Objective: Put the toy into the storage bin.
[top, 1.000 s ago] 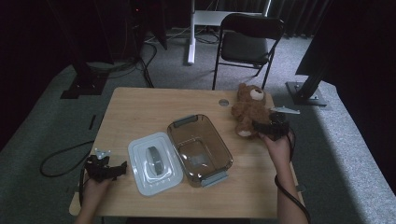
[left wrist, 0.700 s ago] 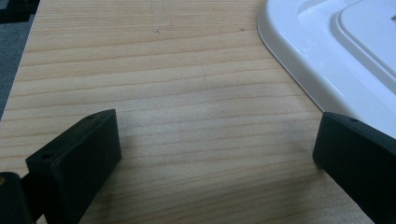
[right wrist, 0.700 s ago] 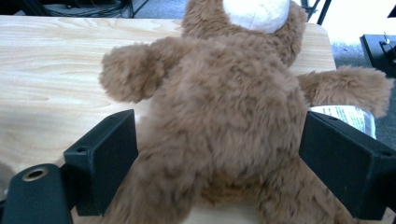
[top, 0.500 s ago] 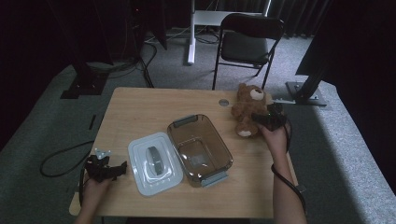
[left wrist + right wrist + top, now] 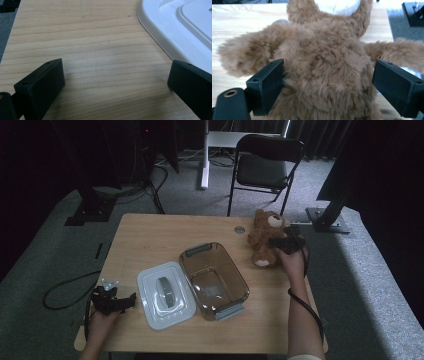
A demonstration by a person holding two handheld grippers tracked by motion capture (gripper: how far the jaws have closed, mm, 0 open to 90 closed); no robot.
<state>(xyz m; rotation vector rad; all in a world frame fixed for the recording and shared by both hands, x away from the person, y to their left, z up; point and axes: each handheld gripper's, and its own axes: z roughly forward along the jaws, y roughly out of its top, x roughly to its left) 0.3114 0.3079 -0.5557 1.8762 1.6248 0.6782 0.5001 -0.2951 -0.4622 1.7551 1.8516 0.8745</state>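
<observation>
Looking down from the high view, a brown bear [image 5: 264, 237] is seen at the table's [image 5: 150, 235] far right edge, w/ the right gripper [image 5: 286, 243] at its side. Long axis runs roughly front-to-back, head toward the chair [image 5: 265, 162], pale foot soles toward the person. A box [image 5: 214, 272] and lid [image 5: 165, 294] lie mid-table; left gripper [image 5: 114, 300] rests near the lid.

Left gripper view: jaws spread wide over bare wood, nothing between them; lid's white edge [image 5: 175, 30] is beside one jaw.

Right gripper view: shaggy brown fur [image 5: 322, 67] is seen close up, jaws spread either side of the body, not clamped; arms stick out sideways.
</observation>
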